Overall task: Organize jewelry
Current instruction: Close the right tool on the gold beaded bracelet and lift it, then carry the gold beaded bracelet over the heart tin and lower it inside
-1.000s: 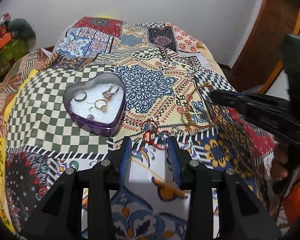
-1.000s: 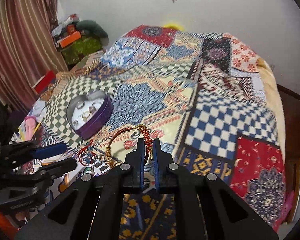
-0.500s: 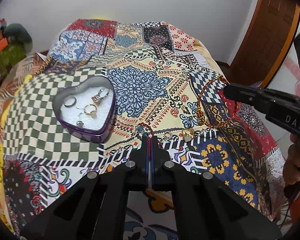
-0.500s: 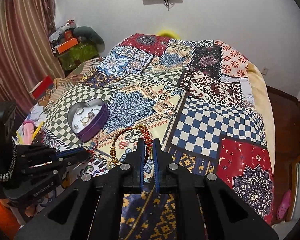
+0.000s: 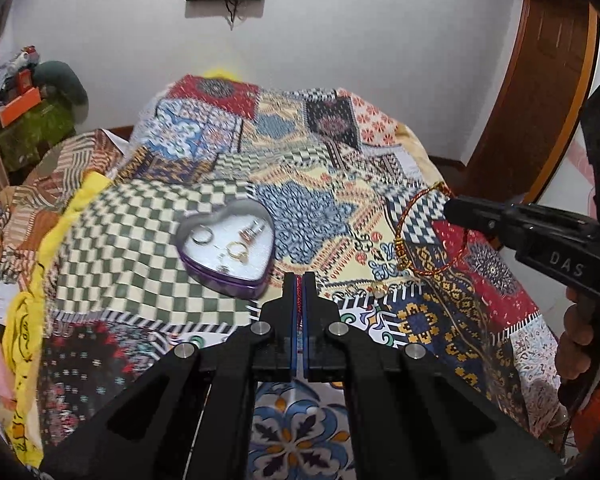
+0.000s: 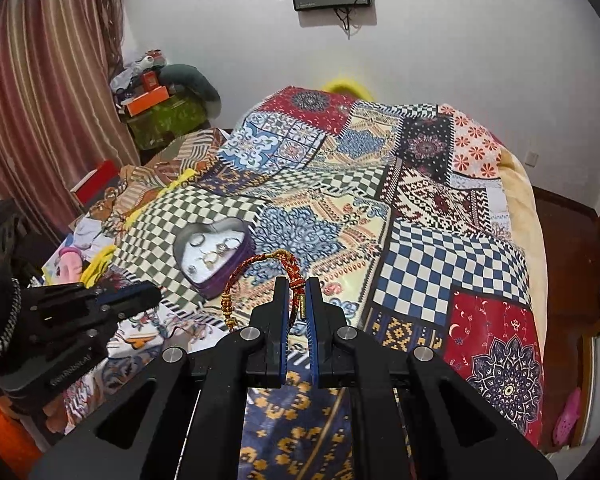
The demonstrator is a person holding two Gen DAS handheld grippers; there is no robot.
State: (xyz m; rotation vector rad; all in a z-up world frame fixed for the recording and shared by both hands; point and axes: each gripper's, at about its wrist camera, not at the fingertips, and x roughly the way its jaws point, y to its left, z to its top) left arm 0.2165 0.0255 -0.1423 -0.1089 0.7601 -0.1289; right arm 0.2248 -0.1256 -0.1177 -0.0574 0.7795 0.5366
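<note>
A purple heart-shaped tin [image 5: 226, 246] with several rings on white padding sits on the patchwork bedspread; it also shows in the right wrist view [image 6: 212, 256]. My left gripper [image 5: 299, 280] is shut on a thin red string bracelet [image 5: 299, 292], lifted just right of the tin. My right gripper [image 6: 298, 286] is shut on a red and gold cord bracelet [image 6: 260, 266] and holds it in the air. That bracelet [image 5: 410, 216] hangs from the right gripper [image 5: 452, 206] at the right of the left wrist view.
The patchwork bedspread [image 6: 440, 248] covers the bed. Small gold pieces [image 5: 378, 289] lie on it near the front. Boxes and clutter [image 6: 160, 108] stand at the far left by a curtain. A wooden door [image 5: 540, 80] is at the right.
My left gripper shut on the red string bracelet and lifted it off the bedspread. My right gripper rose higher with the cord bracelet. Both views pulled back from the bed.
</note>
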